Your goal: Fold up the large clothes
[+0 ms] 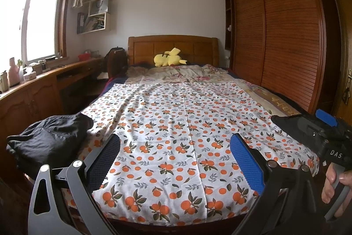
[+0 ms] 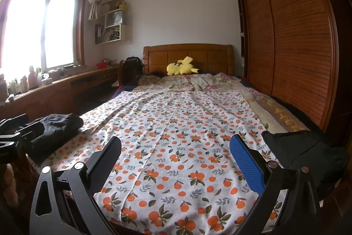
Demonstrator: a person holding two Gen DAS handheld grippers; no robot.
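Observation:
A black garment [image 1: 48, 140] lies bunched on the bed's near left corner; it also shows in the right wrist view [image 2: 57, 127]. A second black garment [image 2: 308, 151] lies at the near right edge, and its tip [image 1: 283, 120] shows in the left wrist view behind the right gripper's body. The bed carries a white sheet with orange fruit print [image 1: 182, 136] [image 2: 176, 147]. My left gripper [image 1: 175, 160] is open and empty above the sheet's near end. My right gripper [image 2: 176, 160] is open and empty, also above the near end.
A yellow plush toy [image 1: 168, 58] lies by the wooden headboard [image 1: 173, 47] on a floral quilt [image 1: 176, 74]. A wooden wardrobe [image 1: 275, 32] runs along the right side. A desk [image 1: 44, 85] with bottles and a tissue box stands under the window at left.

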